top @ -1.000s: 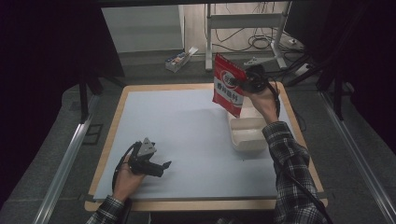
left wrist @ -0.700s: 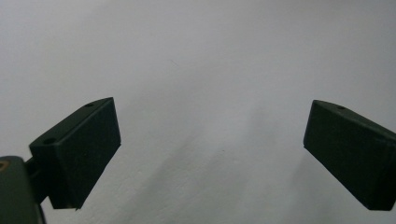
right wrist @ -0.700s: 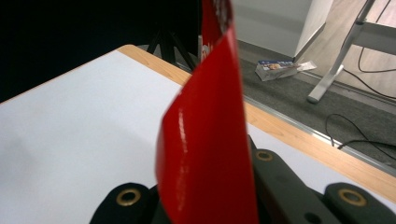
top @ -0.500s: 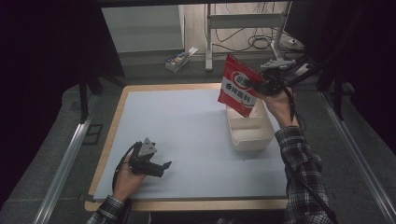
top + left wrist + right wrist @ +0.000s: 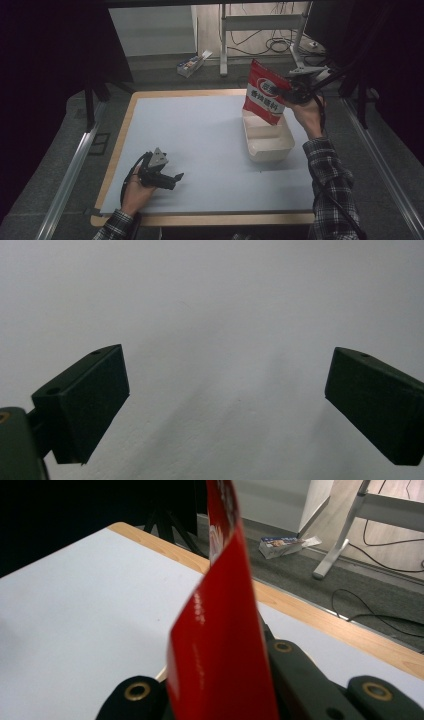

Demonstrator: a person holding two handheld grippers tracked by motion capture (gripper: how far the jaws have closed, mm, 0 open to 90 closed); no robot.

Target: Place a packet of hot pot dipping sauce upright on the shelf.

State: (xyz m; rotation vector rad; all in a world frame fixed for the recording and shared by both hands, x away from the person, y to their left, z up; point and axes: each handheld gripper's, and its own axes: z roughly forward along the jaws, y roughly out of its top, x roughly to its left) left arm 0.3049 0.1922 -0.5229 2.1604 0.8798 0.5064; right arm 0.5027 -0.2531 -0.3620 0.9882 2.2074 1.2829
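Note:
A red snack bag [image 5: 266, 94] with a white label hangs tilted above the far end of a white rectangular container [image 5: 269, 138] on the table's right side. My right gripper [image 5: 294, 92] is shut on the bag's right edge, held up in the air. In the right gripper view the red bag [image 5: 220, 630] rises edge-on from between the jaws. My left gripper [image 5: 170, 178] rests low on the pale mat [image 5: 200, 145] near the front left, open, with nothing between its fingers [image 5: 85, 405].
The mat covers a wooden-edged table [image 5: 200, 218]. Beyond the far edge, on the floor, lie a small box [image 5: 192, 62], a white desk frame [image 5: 260, 22] and cables [image 5: 280, 45]. Dark stands flank the table.
My right gripper has lifted the red bag and carried it right and up, tilting it over the container's far end. The left gripper has stayed put.

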